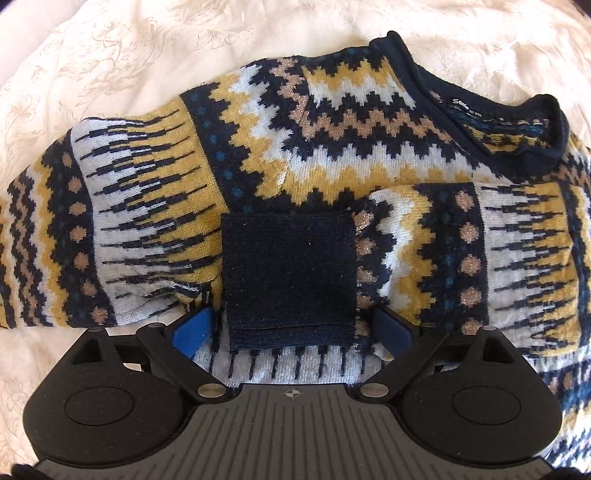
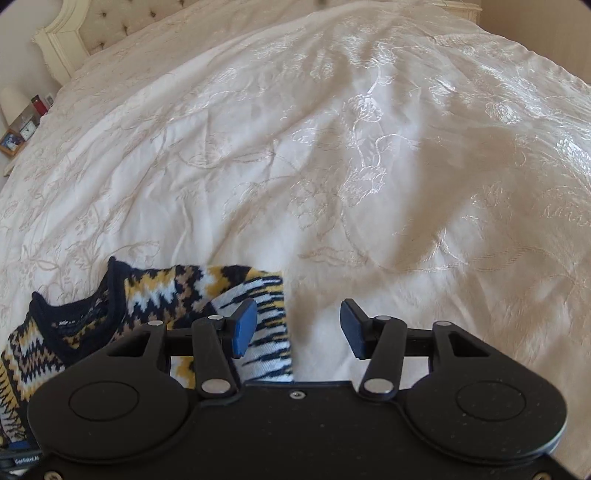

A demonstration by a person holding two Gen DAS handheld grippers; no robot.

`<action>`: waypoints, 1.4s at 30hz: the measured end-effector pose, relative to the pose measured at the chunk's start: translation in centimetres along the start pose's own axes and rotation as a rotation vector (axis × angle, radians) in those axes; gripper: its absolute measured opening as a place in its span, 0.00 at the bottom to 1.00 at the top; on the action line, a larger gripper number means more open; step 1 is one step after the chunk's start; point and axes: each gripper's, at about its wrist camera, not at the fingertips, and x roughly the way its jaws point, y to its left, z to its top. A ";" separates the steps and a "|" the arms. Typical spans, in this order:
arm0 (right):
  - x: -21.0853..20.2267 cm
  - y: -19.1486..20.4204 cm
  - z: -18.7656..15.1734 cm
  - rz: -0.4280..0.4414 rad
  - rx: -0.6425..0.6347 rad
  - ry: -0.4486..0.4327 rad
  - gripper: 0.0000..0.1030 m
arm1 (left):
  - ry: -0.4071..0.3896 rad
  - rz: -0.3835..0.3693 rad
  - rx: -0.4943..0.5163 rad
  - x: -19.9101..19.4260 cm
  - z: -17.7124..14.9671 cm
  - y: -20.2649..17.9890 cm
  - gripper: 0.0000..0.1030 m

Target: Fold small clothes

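A knitted sweater (image 1: 332,122) in navy, mustard, white and tan zigzags lies flat on the bed, neckline (image 1: 491,125) at the upper right. Both sleeves are folded in across the body. The navy cuff (image 1: 290,277) of one sleeve lies between the blue pads of my left gripper (image 1: 291,328), which stands open around it with a gap on each side. In the right wrist view the sweater (image 2: 159,295) shows at the lower left. My right gripper (image 2: 297,328) is open just past the sweater's right edge, with its left pad (image 2: 243,326) above the knit and only bedspread between the fingers.
A cream embroidered bedspread (image 2: 332,147) covers the whole bed, lightly creased. A padded headboard (image 2: 92,29) stands at the far left, with a bedside shelf (image 2: 22,129) of small items beside it.
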 end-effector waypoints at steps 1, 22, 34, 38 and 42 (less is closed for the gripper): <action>0.7 -0.3 0.3 0.000 0.011 0.010 0.56 | 0.003 0.002 -0.002 0.0 0.0 0.1 0.94; 0.3 1.5 -1.2 0.061 -0.106 0.008 0.11 | -0.027 -0.031 -0.011 -0.3 -0.4 0.8 0.99; -0.5 1.1 -2.4 -0.014 -0.115 -0.003 0.15 | -0.141 -0.023 0.056 -3.1 -1.9 2.7 0.85; -1.8 1.7 -3.0 0.007 -0.142 -0.031 0.32 | -0.165 -0.040 0.035 -2.8 -0.7 3.2 0.83; -2.8 2.3 -3.8 0.040 -0.152 -0.039 0.45 | -0.129 -0.053 0.031 -1.6 1.0 3.7 0.83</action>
